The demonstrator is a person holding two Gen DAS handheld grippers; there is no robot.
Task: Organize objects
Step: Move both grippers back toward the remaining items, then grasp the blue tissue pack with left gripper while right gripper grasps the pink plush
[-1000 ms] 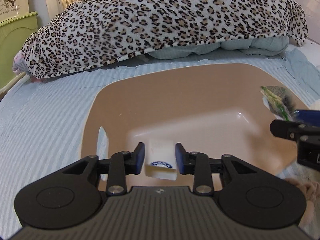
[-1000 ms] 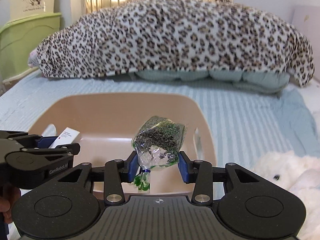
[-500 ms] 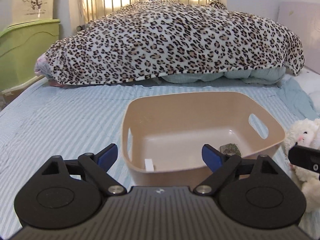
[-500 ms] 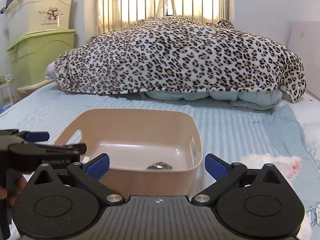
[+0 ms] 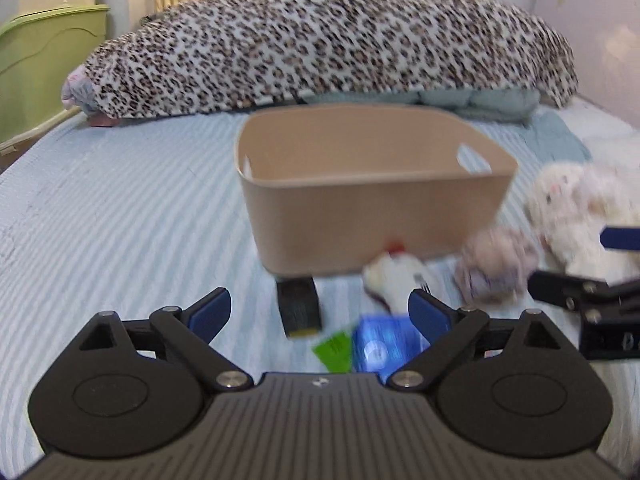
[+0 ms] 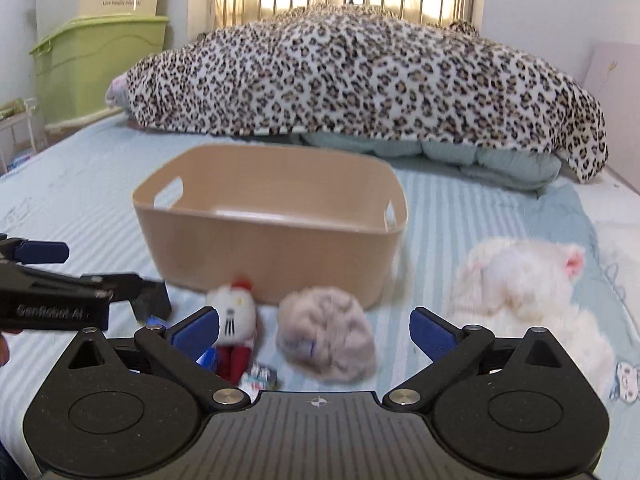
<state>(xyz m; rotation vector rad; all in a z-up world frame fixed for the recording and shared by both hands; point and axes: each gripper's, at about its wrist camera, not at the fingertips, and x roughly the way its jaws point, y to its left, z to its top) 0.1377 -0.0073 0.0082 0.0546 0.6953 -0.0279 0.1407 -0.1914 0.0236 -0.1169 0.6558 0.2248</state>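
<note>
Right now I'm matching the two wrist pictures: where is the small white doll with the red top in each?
Left wrist: small white doll, right of centre, below the tan bin.
Right wrist: doll, left of centre, near the left finger.
Shared landmark: the tan bin just behind it.

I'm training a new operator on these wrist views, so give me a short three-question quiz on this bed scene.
1. True or false: the left gripper and the right gripper both have their jaws spread and hold nothing.
2. Multiple choice: where does the small white doll with a red top lie? A) inside the tan bin B) on the bed in front of the tan bin C) on the leopard blanket
3. Fill in: the fuzzy pale ball lies ahead of the ______ gripper's jaws.

Key: 1 true; 2 B; 3 right
</note>
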